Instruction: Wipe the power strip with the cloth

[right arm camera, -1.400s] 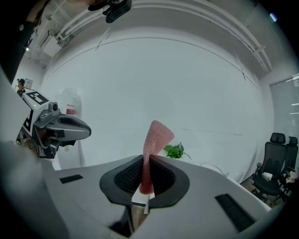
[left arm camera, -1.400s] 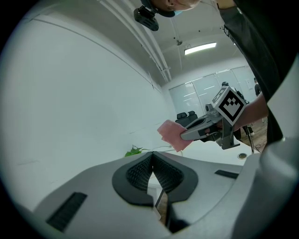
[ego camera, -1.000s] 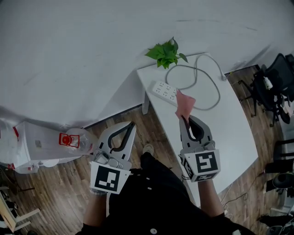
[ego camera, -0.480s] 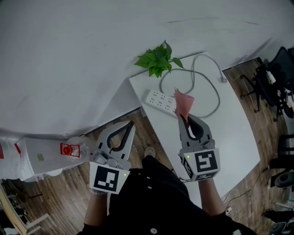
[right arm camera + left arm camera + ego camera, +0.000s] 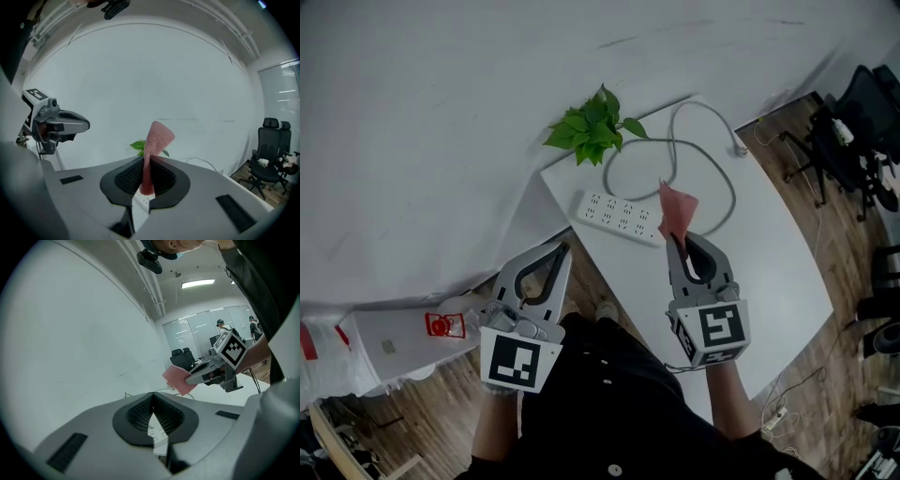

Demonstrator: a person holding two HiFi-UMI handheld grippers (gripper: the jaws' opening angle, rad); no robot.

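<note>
Right gripper [image 5: 677, 242] clamps the pink cloth [image 5: 677, 211]; left gripper [image 5: 565, 249] has its jaws pressed together on nothing.

The cloth stands up out of the right gripper's tightly closed jaws. Just ahead of that claw and slightly to its left, the white power strip [image 5: 619, 216] lies on the white table [image 5: 769, 253]. Its grey cable [image 5: 712, 159] loops farther ahead, and a green plant [image 5: 589, 131] sits beyond to the left. The left gripper hangs off the table's edge, with the strip ahead to its right.

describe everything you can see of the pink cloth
The pink knitted-looking cloth is pinched near one end in the shut right tool. The rest sticks out past the tips, loosely folded and curling at the free end. It is held in the air over the white table, touching only the tool.
</note>
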